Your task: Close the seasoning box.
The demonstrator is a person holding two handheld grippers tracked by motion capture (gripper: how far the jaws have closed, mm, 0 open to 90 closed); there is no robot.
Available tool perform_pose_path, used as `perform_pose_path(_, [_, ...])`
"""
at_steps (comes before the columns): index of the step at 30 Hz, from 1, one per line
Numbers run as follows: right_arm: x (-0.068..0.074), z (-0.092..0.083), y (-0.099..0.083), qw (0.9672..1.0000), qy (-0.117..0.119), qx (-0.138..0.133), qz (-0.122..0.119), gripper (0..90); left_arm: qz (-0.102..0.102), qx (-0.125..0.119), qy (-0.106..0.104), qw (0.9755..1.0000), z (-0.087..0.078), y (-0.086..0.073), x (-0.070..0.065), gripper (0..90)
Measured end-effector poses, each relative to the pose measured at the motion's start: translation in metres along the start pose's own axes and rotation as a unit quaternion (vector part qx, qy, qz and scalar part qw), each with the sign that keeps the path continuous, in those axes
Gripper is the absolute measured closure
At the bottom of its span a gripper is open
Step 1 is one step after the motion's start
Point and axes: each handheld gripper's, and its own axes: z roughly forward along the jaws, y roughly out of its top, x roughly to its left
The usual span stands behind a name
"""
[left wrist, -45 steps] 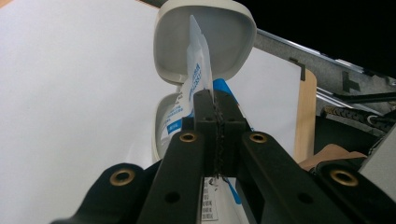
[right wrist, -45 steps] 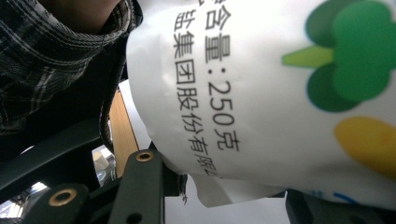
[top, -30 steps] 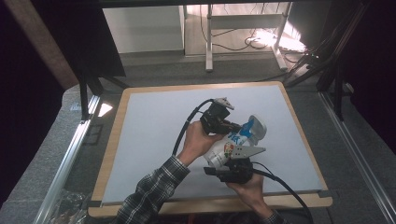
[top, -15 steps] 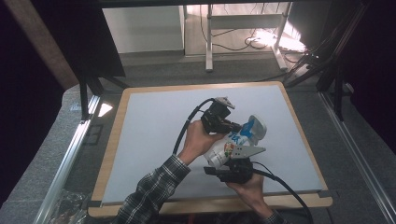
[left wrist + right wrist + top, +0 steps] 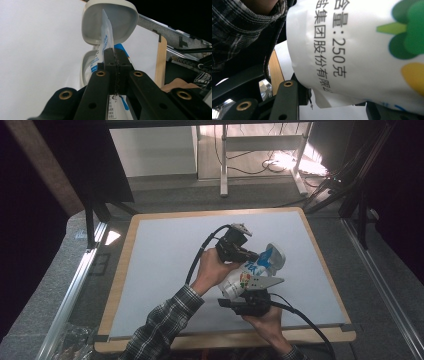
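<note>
Right hand-held gripper [image 5: 246, 292] clamping the white pouch's [image 5: 243, 276] lower body, steadying it above the desk [image 5: 160, 255]; left hand-held gripper [image 5: 251, 255] pinching its flat upper edge shut, aiming it at the white container [image 5: 276, 257] beyond, likely for pouring

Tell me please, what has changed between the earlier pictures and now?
Nothing visibly changed. The left gripper stays shut on the top edge of the white bag, the right gripper still grips its lower part, and both hands remain at the same place over the table.
</note>
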Motion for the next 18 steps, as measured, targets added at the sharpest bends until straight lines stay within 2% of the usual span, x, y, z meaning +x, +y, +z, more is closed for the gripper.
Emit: perform_pose_path(18, [0.0009,0.0004,0.0018,1.0,-0.003,-0.002,0.002,59.4,0.0,0.005,0.001,1.0,0.0004,0.0024,0.0013,89.6])
